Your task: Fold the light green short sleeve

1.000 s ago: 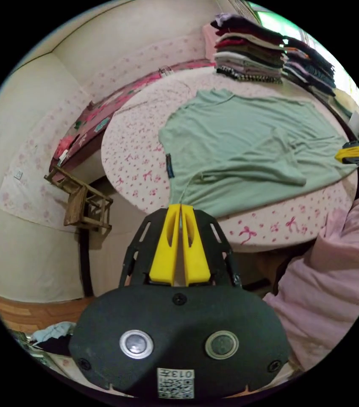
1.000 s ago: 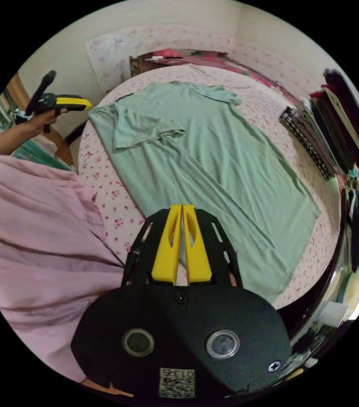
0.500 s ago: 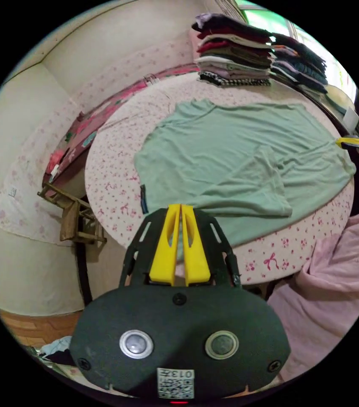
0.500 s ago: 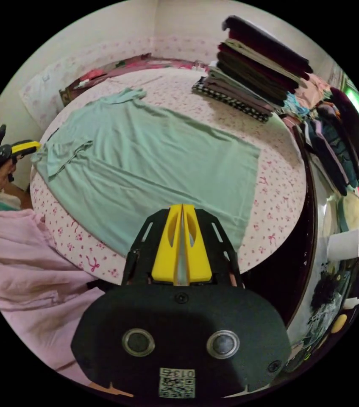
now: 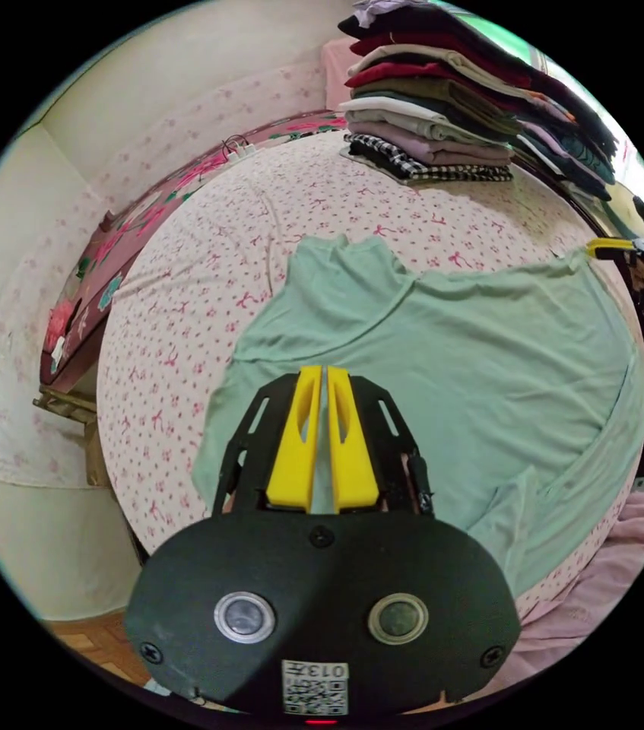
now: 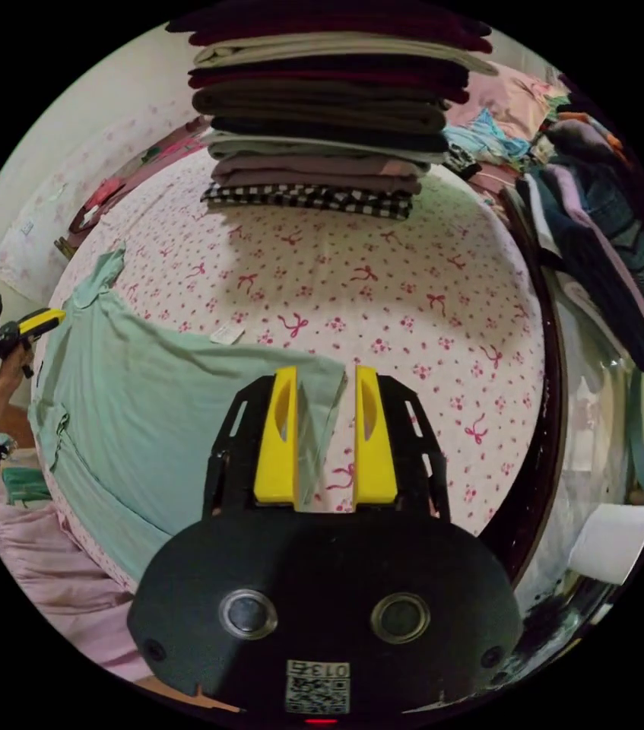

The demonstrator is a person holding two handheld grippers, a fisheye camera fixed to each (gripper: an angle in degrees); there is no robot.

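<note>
In the left gripper view, the left gripper has its jaws nearly closed, pinching the light green shirt, which spreads across the patterned bedspread toward 3 o'clock. In the right gripper view, the right gripper stands with jaws parted and the shirt's corner lying loose between them; the shirt lies toward 9 o'clock, and a stack of folded clothes sits at 12 o'clock.

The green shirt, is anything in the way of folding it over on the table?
Nothing visible is. The light green shirt lies on the flowery tablecloth, with bare cloth ahead. The stack of folded clothes sits farther back, apart from the shirt.
</note>
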